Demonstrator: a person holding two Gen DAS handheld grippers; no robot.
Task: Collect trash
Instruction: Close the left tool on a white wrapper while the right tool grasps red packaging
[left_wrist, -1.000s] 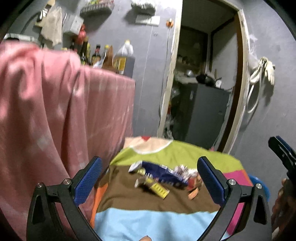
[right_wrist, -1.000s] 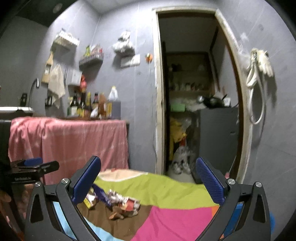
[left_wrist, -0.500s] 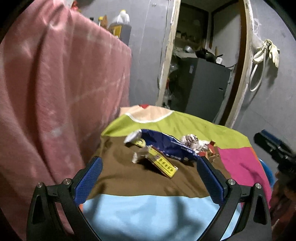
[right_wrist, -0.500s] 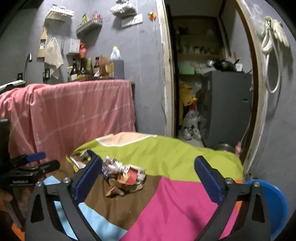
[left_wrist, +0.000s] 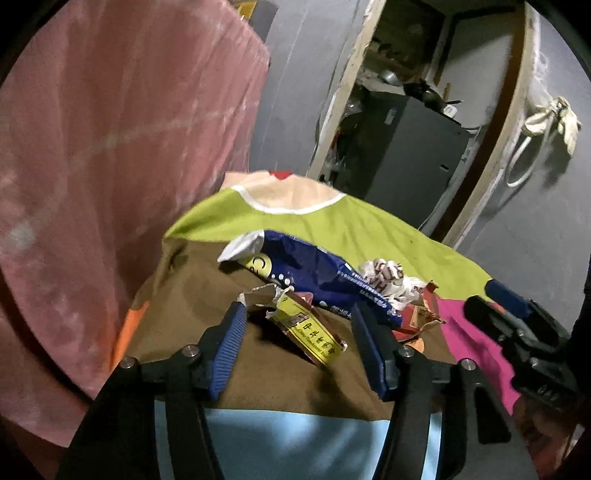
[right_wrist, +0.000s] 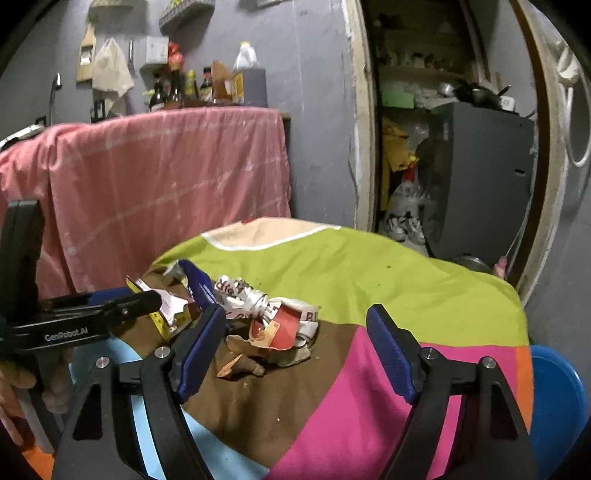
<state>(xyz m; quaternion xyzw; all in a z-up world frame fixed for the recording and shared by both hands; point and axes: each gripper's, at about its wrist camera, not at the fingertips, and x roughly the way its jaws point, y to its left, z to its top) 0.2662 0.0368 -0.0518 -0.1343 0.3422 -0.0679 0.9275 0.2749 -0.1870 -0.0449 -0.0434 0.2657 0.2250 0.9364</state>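
You are holding the left tool (left_wrist: 299, 325) with its fingers spread moderately wide, straddling the yellow carton (left_wrist: 308, 334) without closing on it; the carton is lying at the centre of the left wrist view on the brown patch of the patchwork-covered desk (left_wrist: 388, 229). The blue wrapper (left_wrist: 317, 269) is lying just beyond it toward 12 o'clock, touching the crumpled white paper (left_wrist: 388, 277) at 2 o'clock. You are holding the right tool (right_wrist: 295, 328) wide and empty, framing the red-and-white wrapper (right_wrist: 277, 321) and a brown scrap (right_wrist: 242, 365). A blue basin (right_wrist: 557, 398) is showing at 4 o'clock in the right wrist view.
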